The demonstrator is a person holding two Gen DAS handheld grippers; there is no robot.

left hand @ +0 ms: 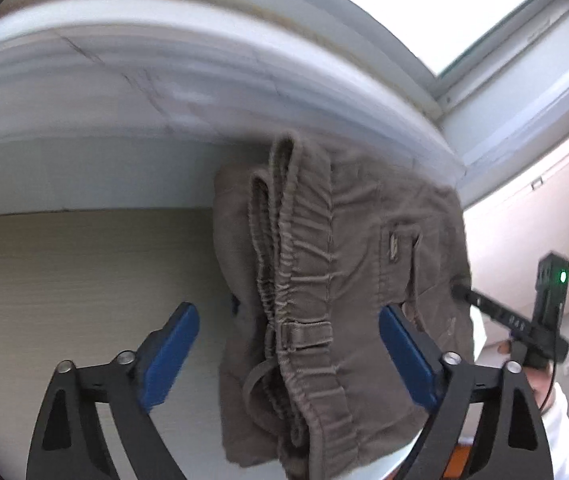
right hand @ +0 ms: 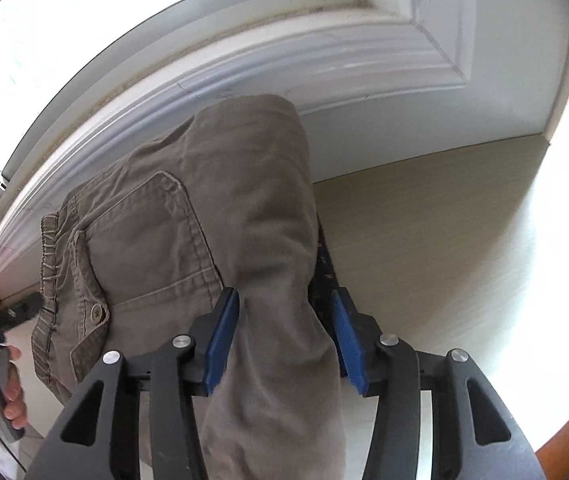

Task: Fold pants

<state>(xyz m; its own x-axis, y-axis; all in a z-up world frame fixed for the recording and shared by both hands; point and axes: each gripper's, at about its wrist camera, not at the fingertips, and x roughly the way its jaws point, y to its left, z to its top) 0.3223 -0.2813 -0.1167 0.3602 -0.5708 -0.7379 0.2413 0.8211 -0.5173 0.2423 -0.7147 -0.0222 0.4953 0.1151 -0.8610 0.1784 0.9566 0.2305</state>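
Both pairs of jaws stand released. We see our left gripper (left hand: 288, 344) spread wide, its blue pads (left hand: 172, 352) clear of the cloth on either side, the elastic waistband lying in the gap between them. Our right gripper (right hand: 284, 344) is parted less; a fold of fabric runs up through the gap, the left pad (right hand: 222, 340) at the cloth's edge and the right pad (right hand: 348, 344) a little apart from it, so we read no pinch there.

Beyond the fingers, the pants (left hand: 324, 280) lie folded into a brown bundle on the pale table (left hand: 64, 280), centre of both frames, the far end near the white moulding (left hand: 164, 92). The long axis runs from the bottom of each frame toward the top.

From the left wrist we get the gathered waistband, a belt loop and a small label, with the right gripper at the right edge. From the right wrist we get a patch pocket (right hand: 144, 240) with a button, and at lower left a hand (right hand: 0, 392) holding the left gripper.
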